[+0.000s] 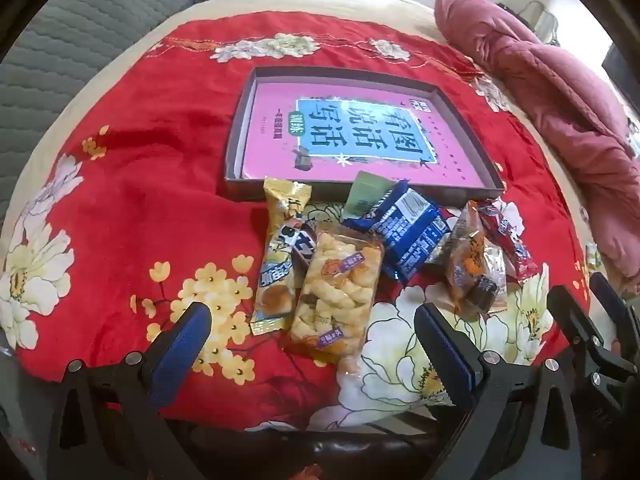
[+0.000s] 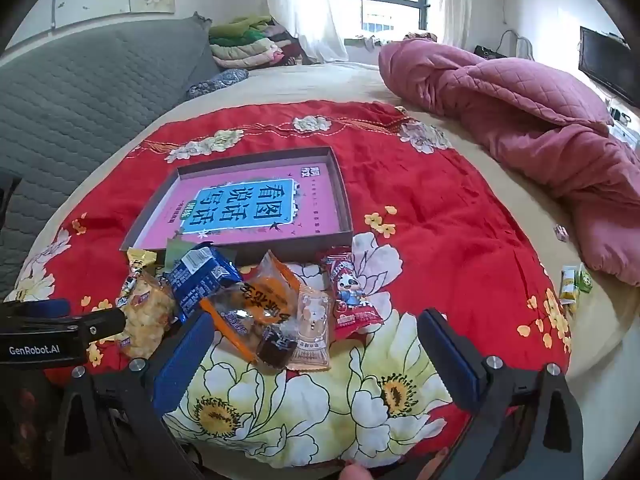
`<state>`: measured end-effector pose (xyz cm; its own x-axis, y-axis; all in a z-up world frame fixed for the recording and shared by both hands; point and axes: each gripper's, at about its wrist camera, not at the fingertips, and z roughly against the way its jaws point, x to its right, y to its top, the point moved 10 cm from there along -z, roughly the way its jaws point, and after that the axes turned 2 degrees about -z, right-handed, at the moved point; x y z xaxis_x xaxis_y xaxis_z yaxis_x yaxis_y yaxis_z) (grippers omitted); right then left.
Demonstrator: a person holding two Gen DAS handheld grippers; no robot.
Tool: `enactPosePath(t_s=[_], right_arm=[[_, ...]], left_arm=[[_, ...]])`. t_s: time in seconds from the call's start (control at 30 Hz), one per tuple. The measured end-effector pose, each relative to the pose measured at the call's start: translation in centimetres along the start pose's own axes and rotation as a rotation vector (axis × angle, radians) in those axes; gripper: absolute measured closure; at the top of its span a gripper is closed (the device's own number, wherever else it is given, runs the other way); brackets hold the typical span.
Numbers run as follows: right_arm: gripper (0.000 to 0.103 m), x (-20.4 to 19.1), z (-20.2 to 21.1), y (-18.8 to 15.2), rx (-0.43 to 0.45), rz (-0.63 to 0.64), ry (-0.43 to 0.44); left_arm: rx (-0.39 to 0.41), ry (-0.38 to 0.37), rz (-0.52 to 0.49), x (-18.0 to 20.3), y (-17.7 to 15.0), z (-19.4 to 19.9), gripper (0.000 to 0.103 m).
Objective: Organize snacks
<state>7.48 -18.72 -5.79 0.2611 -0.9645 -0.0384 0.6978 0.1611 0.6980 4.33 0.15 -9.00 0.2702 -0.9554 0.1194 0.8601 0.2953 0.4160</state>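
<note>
Several snack packets lie in a heap on a red flowered cloth (image 1: 132, 184), just in front of a shallow box (image 1: 456, 192) with a pink printed bottom. A clear pack of puffed sticks (image 1: 338, 292) and a yellow packet (image 1: 280, 256) lie nearest my left gripper (image 1: 312, 328), which hovers open with nothing between its blue pads. A blue packet (image 1: 408, 232) and a red packet (image 1: 508, 240) lie further right. My right gripper (image 2: 316, 340) stands open above an orange packet (image 2: 260, 300), a clear biscuit pack (image 2: 312, 324) and the red packet (image 2: 352, 300). The shallow box (image 2: 344, 196) holds no snacks.
A pink quilt (image 2: 520, 120) is bunched at the right of the bed. A grey quilted headboard (image 2: 80, 108) runs along the left. Two small green and yellow packets (image 2: 574, 284) lie off the cloth at the right. Folded bedding (image 2: 248, 44) is stacked by the window.
</note>
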Motion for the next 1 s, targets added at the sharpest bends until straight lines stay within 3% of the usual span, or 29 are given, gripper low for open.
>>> enactPosePath(t_s=[0.23,1.0], right_arm=[[0.001,-0.3,0.5,0.2,0.016,0.01,-0.021],[0.001,-0.1,0.2,0.1,0.011,0.014,-0.012]], left_arm=[[0.037,0.038,-0.035,0.5,-0.1,0.8,0.002],[0.003,0.014,-0.029,0.3,-0.1,0.3,0.002]])
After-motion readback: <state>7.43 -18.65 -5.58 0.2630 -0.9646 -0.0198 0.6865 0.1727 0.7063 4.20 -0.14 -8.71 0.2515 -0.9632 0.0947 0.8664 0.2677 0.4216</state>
